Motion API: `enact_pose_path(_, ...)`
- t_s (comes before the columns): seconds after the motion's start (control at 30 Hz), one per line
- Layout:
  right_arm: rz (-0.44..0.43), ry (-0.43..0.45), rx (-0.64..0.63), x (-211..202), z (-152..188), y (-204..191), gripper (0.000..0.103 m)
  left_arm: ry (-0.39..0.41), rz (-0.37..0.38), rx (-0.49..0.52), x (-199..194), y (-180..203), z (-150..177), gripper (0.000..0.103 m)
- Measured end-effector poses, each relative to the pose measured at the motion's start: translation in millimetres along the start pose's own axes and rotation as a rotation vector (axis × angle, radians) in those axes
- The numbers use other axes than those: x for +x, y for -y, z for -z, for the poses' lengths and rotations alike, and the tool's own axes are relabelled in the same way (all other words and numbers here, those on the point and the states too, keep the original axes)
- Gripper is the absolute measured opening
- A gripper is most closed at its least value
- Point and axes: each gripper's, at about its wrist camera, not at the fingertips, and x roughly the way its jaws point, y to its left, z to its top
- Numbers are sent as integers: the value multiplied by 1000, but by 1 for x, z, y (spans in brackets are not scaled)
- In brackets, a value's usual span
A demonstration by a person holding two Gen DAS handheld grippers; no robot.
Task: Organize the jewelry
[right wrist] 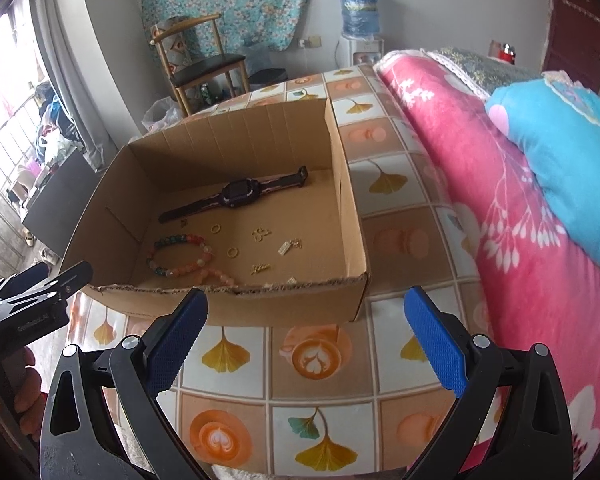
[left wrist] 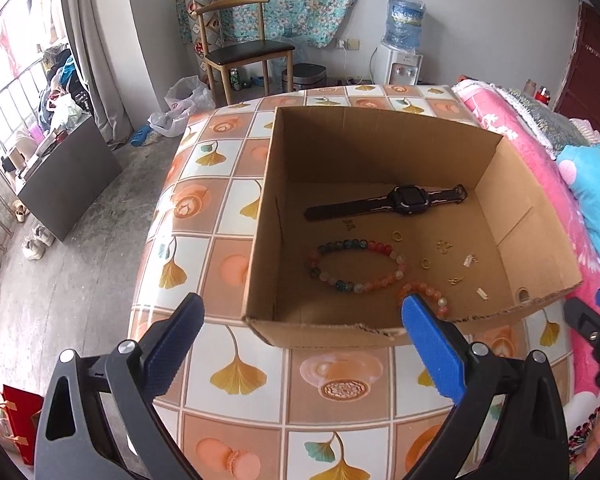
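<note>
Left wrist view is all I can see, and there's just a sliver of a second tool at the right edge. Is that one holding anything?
Observer: No. The right gripper has its jaws wide open and empty, over the tablecloth in front of the cardboard box.
Operator: Part of the pink bracelet is blocked for me. Where does it lie?
Observer: Against the box's near wall, close beside the multicoloured bracelet. That wall hides its near side.
Operator: What's to the right of the box?
Observer: A strip of bare tablecloth, then the pink blanket.
</note>
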Motion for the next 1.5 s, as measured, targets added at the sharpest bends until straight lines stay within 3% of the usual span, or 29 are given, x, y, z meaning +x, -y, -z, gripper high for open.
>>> enact_pose_path(0.1,8,23,-4,4,-8,7,95,-15,-13,5,14,-2,-5,97)
enact_pose_path(0.23,-43,25,33,15,-17,21,95,-53,23,-9,32,-9,-8,97)
enact_pose_path(0.4,-94,-33,90,38,-21,31,95,-105,160,-46,54,-15,-9,97)
enact_pose_path(0.5,-172,-82,113,48,-22,33,95,-137,267,-82,61,-16,-10,97)
enact_pose_path(0.63,-337,-157,140,57,-24,36,95,-136,277,-89,60,-14,-11,97)
enact_pose_path(0.77,-378,-168,132,59,-25,35,96,-131,291,-95,55,-15,-9,97)
enact_pose_path(1.03,-358,-188,43,58,-24,27,96,-86,263,-99,28,-14,5,97)
enact_pose_path(1.5,-358,-197,-31,55,-16,30,96,-87,259,-135,-3,-11,43,97)
